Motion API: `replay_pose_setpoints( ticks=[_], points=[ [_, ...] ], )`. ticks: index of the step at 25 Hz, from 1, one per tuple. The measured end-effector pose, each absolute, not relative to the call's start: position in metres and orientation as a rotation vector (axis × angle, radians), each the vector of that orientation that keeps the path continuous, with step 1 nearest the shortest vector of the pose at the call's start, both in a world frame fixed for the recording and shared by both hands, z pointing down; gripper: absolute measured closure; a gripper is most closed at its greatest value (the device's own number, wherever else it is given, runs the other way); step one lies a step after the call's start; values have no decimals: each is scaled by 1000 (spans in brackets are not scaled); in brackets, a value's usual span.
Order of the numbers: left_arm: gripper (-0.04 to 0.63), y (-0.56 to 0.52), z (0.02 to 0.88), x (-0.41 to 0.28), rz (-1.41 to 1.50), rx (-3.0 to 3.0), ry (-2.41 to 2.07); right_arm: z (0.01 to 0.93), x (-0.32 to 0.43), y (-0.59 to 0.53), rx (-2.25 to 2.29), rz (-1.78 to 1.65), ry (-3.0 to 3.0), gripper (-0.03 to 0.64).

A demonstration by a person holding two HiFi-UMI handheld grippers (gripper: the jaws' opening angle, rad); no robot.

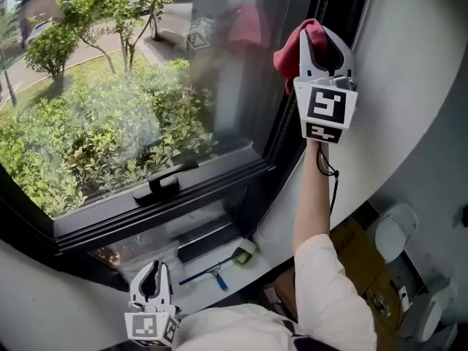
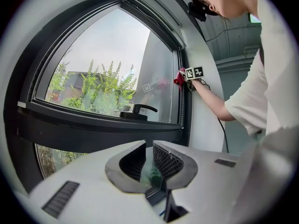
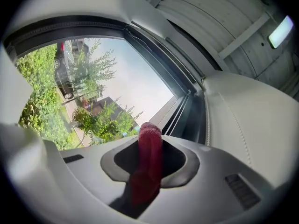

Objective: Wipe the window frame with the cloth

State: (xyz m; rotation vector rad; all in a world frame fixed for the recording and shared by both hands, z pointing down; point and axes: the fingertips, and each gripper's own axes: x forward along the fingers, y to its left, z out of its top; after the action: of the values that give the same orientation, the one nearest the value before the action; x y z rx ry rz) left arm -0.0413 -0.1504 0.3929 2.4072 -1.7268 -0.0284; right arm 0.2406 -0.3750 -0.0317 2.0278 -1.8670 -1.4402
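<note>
A person stands at a dark window frame [image 1: 287,119] with tongs in each hand. The right tongs [image 1: 324,39] are raised on an outstretched forearm [image 1: 313,189] in a white sleeve [image 1: 329,284] and are clenched on a red cloth [image 1: 289,53]. In the right gripper view the cloth fills the gap between the two jaws and pokes out past their tips as a rounded fold. From the head view the cloth bulges out to the left of these tongs and lies against the frame's right-hand upright, at the edge of the glass [image 1: 110,101]. The glass, left of the right tongs, shows a faint reflection of the cloth and the marker cube. Well below and to the left of the right tongs a black handle [image 1: 167,181] sits on the frame's lower bar. The left tongs [image 1: 152,268] are held low, near the person's body and below that bar, pointing up toward the window. The left gripper view shows their jaws released, a narrow gap between them and nothing gripped. On the white sill [image 1: 201,287] just to the right of the left tongs lie a blue-handled tool [image 1: 210,275] and a small green and yellow pad [image 1: 245,253]. Green shrubs [image 1: 88,145] show through the glass.
</note>
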Motion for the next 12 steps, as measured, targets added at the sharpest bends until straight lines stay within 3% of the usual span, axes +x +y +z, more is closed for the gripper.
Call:
replay_pose_setpoints(
  ticks=[12],
  points=[
    [540, -144, 396, -43, -14, 2393, -1734, -26, 249, -373, 2078, -1456, -1843, 511]
  ],
)
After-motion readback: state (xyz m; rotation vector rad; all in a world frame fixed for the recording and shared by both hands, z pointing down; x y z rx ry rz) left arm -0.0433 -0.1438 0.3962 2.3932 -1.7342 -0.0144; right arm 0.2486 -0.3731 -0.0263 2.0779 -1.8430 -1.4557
